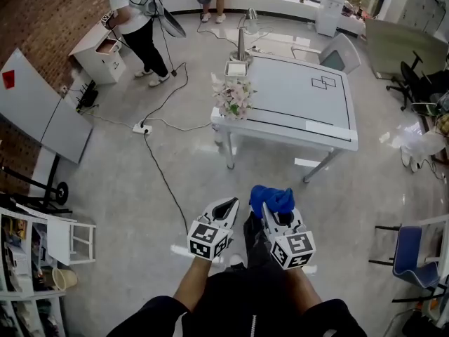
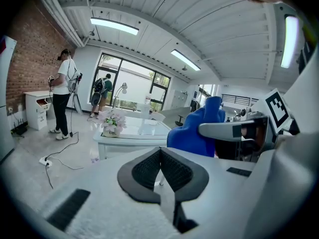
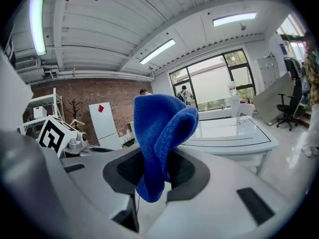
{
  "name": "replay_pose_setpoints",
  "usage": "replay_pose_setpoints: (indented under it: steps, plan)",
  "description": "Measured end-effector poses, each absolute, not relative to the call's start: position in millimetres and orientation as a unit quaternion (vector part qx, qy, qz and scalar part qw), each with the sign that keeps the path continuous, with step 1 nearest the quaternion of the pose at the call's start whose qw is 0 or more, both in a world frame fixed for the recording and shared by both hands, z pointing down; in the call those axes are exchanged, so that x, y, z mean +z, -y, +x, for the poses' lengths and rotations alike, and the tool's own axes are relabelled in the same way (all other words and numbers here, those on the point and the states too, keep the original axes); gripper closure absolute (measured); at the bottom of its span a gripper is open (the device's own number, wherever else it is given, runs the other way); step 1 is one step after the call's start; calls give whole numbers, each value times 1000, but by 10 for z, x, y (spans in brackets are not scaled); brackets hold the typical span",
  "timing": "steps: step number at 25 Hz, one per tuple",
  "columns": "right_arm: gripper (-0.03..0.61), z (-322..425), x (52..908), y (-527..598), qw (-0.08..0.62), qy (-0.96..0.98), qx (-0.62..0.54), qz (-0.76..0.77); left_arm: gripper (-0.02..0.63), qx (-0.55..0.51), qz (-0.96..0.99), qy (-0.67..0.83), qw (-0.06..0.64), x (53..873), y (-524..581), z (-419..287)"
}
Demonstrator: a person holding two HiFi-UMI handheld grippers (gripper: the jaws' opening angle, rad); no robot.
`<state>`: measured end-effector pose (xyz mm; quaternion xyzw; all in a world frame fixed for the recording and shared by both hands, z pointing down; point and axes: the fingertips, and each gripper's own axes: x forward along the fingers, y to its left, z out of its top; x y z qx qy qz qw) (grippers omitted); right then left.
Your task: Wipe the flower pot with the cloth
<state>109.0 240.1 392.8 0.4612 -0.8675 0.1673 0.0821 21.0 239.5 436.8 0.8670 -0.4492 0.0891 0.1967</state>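
The flower pot (image 1: 233, 98), a white pot of pale pink flowers, stands on the near left corner of the white table (image 1: 309, 97), well ahead of both grippers. The left gripper view shows the flower pot (image 2: 112, 124) small and far off. My right gripper (image 1: 270, 206) is shut on the blue cloth (image 1: 272, 199), which bunches up above its jaws; in its own view the blue cloth (image 3: 159, 133) stands between the pads of the right gripper (image 3: 154, 158). My left gripper (image 1: 223, 209) is beside it, jaws shut and empty, as the left gripper (image 2: 160, 151) shows in its own view.
A desk lamp (image 1: 242, 41) and a small tray stand at the table's far left. A cable and power strip (image 1: 142, 128) cross the floor at left. A person (image 1: 137, 20) stands by a white cabinet (image 1: 102, 55). A blue chair (image 1: 410, 255) is at right, shelves (image 1: 28, 258) at left.
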Motion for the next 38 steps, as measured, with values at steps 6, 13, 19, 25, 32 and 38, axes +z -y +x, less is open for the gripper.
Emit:
replay_pose_setpoints:
  steps: [6,13,19,25,32,38]
  plan:
    - [477,1119,4020,-1413,80,869,183,454,606,105,857,458,210,4513,-1505,185]
    - [477,1287,4254,-291,86,862,215,450,606,129,853,465,200,4598,-565,265]
    - [477,1521,4560,580,107,859,223,449,606,147,849,461,214,4821,124,457]
    - [476,1489,5070,1428,111,851,240,454,606,159,845,463,214,5042,595,454]
    - [477,1232,5387,2424,101,849,229,464,606,167,838,464,233,5385,842,356]
    - [477,928,5584,2990,95,853,224,462,606,181,829,459,265,5716,850,128]
